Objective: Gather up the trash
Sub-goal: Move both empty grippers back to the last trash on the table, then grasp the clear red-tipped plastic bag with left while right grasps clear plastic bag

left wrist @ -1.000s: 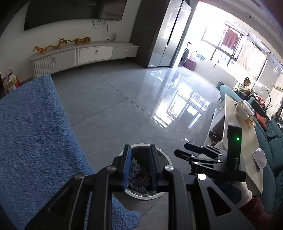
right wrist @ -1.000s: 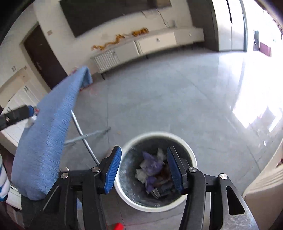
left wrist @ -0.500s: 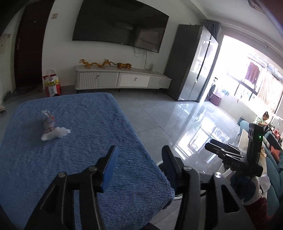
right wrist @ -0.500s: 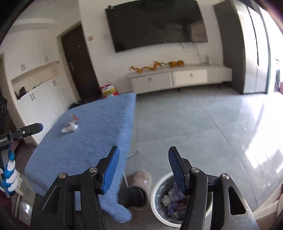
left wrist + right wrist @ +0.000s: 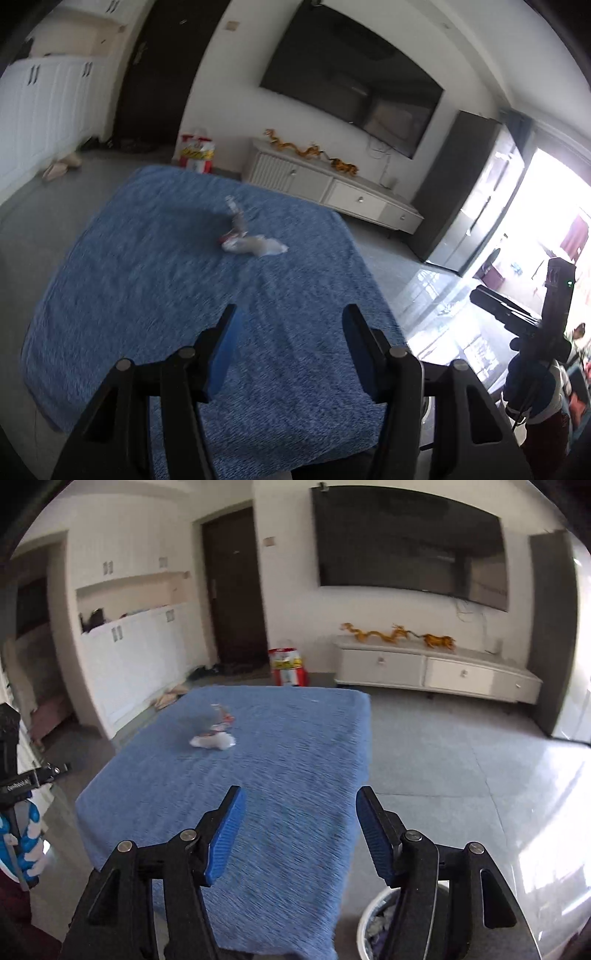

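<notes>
A crushed clear plastic bottle with a red label and a crumpled white wrapper (image 5: 248, 240) lie together on the blue cloth-covered table (image 5: 155, 295); they also show in the right wrist view (image 5: 216, 734). My left gripper (image 5: 290, 347) is open and empty above the table's near part. My right gripper (image 5: 299, 830) is open and empty above the table's near right edge (image 5: 351, 775). A white trash bin (image 5: 373, 926) holding trash stands on the floor below, partly hidden by my right fingers.
A white TV cabinet (image 5: 436, 668) with gold dragon figures stands under a wall TV (image 5: 410, 546). A red bag (image 5: 288, 662) sits on the floor behind the table. White cupboards (image 5: 140, 657) line the left wall. Grey tiled floor (image 5: 461, 760) lies to the right.
Both grippers have risen from over the trash bin and swung up toward the table. The left gripper has opened. The bottle and wrapper have come into view.
</notes>
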The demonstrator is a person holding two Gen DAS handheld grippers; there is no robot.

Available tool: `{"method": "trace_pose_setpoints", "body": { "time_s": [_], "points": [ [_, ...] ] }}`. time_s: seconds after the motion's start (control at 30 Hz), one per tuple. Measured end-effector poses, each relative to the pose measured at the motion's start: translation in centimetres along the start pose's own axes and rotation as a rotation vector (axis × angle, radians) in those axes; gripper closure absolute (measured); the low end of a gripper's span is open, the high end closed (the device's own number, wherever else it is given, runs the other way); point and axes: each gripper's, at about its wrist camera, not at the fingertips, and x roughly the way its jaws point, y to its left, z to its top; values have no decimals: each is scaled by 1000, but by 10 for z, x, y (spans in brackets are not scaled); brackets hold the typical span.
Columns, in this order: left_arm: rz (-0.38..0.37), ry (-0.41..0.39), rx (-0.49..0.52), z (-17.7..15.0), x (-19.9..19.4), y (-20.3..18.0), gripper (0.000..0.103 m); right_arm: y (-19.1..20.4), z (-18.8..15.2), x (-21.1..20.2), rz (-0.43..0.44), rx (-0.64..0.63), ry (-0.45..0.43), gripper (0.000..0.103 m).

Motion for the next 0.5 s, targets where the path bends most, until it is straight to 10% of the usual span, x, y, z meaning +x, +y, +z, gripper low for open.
{"method": "trace_pose_setpoints", "body": {
  "time_s": [0.5],
  "points": [
    [135,145,-102,27,91,58,48,51,25,133,193,-145,154,40]
  ]
}}
